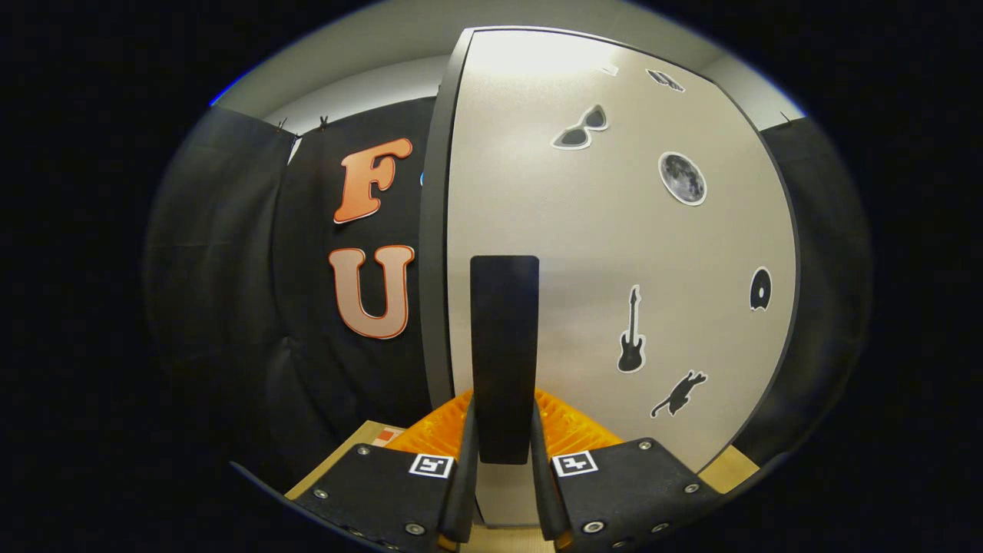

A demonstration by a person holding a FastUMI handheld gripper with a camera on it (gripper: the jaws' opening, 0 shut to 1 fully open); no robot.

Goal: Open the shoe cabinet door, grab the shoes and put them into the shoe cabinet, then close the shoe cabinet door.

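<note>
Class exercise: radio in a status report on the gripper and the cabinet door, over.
Gripper shut on the door handle. Shoe cabinet door fills the view ahead, stickers on its face; open or closed, cannot tell. Nothing in the way.

Light falls from above: the top of the shoe cabinet door (614, 253) glares bright, its lower part is dimmer. Fisheye bends its edges; focus is sharp.
</note>
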